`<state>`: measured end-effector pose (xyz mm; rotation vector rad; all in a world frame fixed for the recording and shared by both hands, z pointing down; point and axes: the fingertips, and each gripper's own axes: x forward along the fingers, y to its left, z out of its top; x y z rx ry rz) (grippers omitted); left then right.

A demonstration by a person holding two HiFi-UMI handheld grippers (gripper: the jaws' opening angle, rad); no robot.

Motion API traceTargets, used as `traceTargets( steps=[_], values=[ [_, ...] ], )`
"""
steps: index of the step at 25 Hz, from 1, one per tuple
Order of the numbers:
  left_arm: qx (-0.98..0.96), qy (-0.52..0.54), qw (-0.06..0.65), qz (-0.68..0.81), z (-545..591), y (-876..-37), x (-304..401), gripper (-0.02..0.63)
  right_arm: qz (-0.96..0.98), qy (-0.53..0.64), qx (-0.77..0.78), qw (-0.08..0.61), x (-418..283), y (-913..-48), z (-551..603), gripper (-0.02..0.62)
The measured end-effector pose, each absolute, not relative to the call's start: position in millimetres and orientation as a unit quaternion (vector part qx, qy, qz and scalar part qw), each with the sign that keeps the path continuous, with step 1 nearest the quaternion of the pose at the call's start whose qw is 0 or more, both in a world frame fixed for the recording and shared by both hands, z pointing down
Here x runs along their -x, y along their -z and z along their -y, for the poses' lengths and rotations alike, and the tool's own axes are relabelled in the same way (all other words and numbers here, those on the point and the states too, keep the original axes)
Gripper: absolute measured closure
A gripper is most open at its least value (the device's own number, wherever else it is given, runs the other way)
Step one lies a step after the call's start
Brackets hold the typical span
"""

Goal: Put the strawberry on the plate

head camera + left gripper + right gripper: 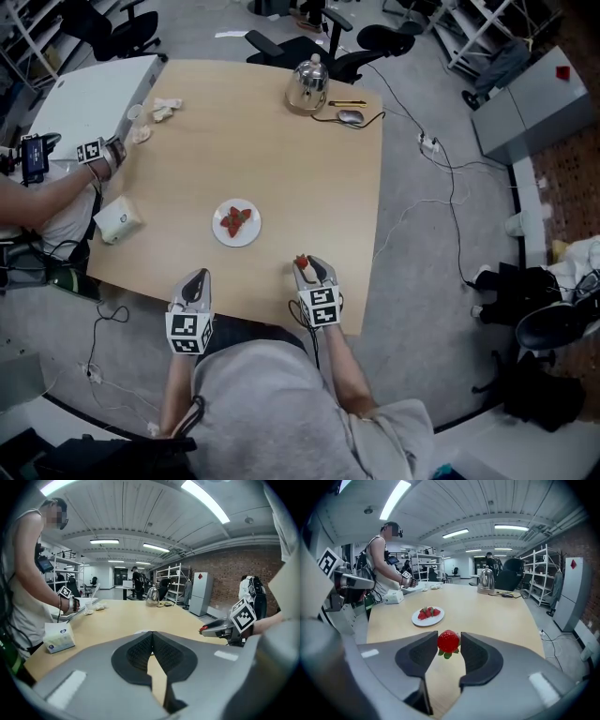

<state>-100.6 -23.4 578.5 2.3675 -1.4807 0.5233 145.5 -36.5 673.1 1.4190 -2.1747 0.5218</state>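
Closest to me, my right gripper [449,642] has its jaws clamped on a red strawberry [448,641], one pad on each side, green leaves hanging below the tips. It sits over the near edge of the wooden table [281,169], to the right of my body. My left gripper [151,634] is at the same edge, well apart from the right one, and its jaws are pressed together at the tips with nothing between them.

Past both grippers, nearer the left one, a white plate [224,241] lies flat on the table with a few strawberries [235,221] already piled on it. Left of the plate, at the table's edge, I see a white tissue box [119,219]. Another person's hand [103,155] reaches in beyond that box. At the far end stands a shiny metal kettle [308,84], with a computer mouse [351,116] just beside it on the right.
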Motion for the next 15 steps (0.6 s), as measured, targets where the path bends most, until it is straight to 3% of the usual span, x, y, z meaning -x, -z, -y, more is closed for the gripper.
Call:
traceTargets(
  steps=[15],
  values=[
    [-0.816,-0.168,0.151,0.532,27.0,-577.1,126.6,0.586,0.839,-0.153,-0.465,0.238,-83.2,-639.2,56.0,0.439]
  ],
)
